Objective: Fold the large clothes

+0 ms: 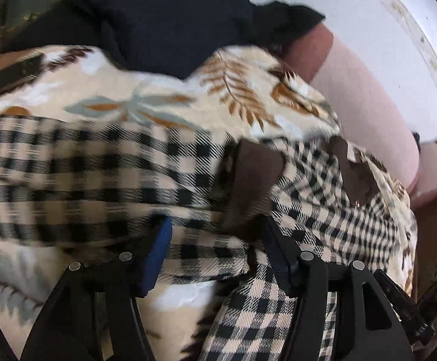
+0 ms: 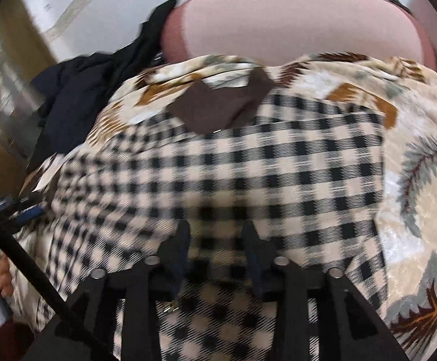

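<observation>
Background of the scene. A leaf-patterned blanket (image 2: 423, 180), cream with brown and grey-blue fronds, covers the surface. Behind it stands a pink upholstered backrest (image 2: 278, 24) with a darker pink edge. A heap of dark clothing (image 1: 170, 21) lies at one end. A pale wall (image 1: 383, 30) with a marked trim strip rises beyond. Lighting is soft and even.

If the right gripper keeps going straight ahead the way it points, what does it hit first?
Most likely the checked shirt: the right gripper already has it between its fingers. Further on lies the brown collar, then the pink cushion. Depth is unclear.
</observation>
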The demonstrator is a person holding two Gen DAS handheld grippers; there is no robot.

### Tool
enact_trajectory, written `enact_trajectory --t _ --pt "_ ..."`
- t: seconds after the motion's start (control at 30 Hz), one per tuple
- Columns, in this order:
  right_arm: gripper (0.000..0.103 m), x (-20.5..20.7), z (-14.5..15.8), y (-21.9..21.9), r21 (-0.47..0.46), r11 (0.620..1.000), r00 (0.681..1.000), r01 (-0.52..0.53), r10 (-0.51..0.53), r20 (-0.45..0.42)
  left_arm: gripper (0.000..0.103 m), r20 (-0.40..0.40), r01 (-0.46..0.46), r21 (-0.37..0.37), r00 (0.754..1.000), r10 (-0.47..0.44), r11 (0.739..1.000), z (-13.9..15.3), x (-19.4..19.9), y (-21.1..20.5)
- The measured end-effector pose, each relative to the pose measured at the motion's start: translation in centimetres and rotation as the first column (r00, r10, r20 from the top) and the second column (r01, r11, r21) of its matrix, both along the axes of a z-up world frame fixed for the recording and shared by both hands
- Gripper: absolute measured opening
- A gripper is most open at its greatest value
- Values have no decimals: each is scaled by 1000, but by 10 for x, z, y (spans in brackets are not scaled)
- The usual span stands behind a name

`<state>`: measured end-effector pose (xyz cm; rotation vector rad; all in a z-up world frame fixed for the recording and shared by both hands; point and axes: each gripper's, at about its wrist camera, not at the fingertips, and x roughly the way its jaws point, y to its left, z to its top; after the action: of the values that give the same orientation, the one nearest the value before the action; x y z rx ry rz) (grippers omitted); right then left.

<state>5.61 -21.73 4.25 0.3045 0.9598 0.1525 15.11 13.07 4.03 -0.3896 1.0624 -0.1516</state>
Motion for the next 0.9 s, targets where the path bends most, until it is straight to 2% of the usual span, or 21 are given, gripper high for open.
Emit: enact_trajectory --t 0.1,0.13,0.27,0.33,0.47,0.57,0.63,0.73,0.8,0.9 --pt "50 -14 -3 -16 165 985 998 48 -41 -46 60 -16 41 -55 999 -42 998 -8 8 -7" --pt "51 -21 -7 -29 256 963 995 84 -68 -69 60 -19 65 -72 998 -66 995 -8 10 -12" --pt "54 -35 -27 -64 404 893 978 198 -154 -140 61 -24 126 -79 991 -128 989 -10 15 -27" --pt "54 -37 -40 -79 438 857 960 272 -208 -190 61 -35 146 -69 988 -149 987 -13 17 -34" --pt "54 -44 -49 -100 481 795 928 370 -295 -226 61 -39 172 -55 984 -174 984 -16 17 -40" --pt "53 -51 -46 -111 494 773 917 399 -330 -224 55 -47 199 -61 978 -202 978 -13 16 -44" --pt "54 -59 -41 -119 514 753 912 410 -349 -217 42 -59 213 -50 975 -216 976 -12 16 -49" --pt "56 -63 -43 -123 527 757 922 388 -318 -222 41 -61 221 -35 973 -223 975 -12 17 -53" --pt "57 -62 -52 -120 517 762 920 391 -305 -247 41 -61 223 -52 972 -226 973 -12 17 -55" --pt "57 -56 -62 -120 561 729 920 392 -296 -258 44 -47 226 -60 972 -229 972 -11 14 -57"
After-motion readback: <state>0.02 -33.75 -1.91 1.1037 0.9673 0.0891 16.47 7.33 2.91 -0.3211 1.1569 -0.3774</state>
